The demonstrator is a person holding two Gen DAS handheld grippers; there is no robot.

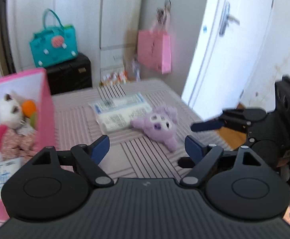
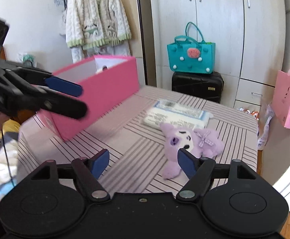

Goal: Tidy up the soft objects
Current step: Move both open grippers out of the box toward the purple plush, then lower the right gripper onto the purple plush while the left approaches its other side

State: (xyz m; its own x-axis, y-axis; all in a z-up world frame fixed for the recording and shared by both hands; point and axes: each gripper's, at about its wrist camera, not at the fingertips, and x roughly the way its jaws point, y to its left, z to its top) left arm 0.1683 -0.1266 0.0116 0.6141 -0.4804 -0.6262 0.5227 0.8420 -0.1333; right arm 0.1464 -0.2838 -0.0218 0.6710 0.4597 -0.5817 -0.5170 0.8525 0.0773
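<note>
Striped pink bedspread (image 2: 125,139) carries a purple plush (image 2: 192,141) beside a pink box (image 2: 103,91); both grippers' jaws gape empty.

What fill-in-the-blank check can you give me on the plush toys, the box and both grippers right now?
1. The purple plush lies on the striped ____.
2. The white plush sits inside the ____ box.
3. Left gripper and right gripper both have ____ jaws, holding nothing.
4. The flat packet lies ____ the box.

Missing words: bed; pink; open; outside

Striped bed (image 2: 137,151): pink box (image 2: 105,91) left, purple plush (image 2: 192,141) ctr, white pkg (image 2: 176,115) just behind.
</note>
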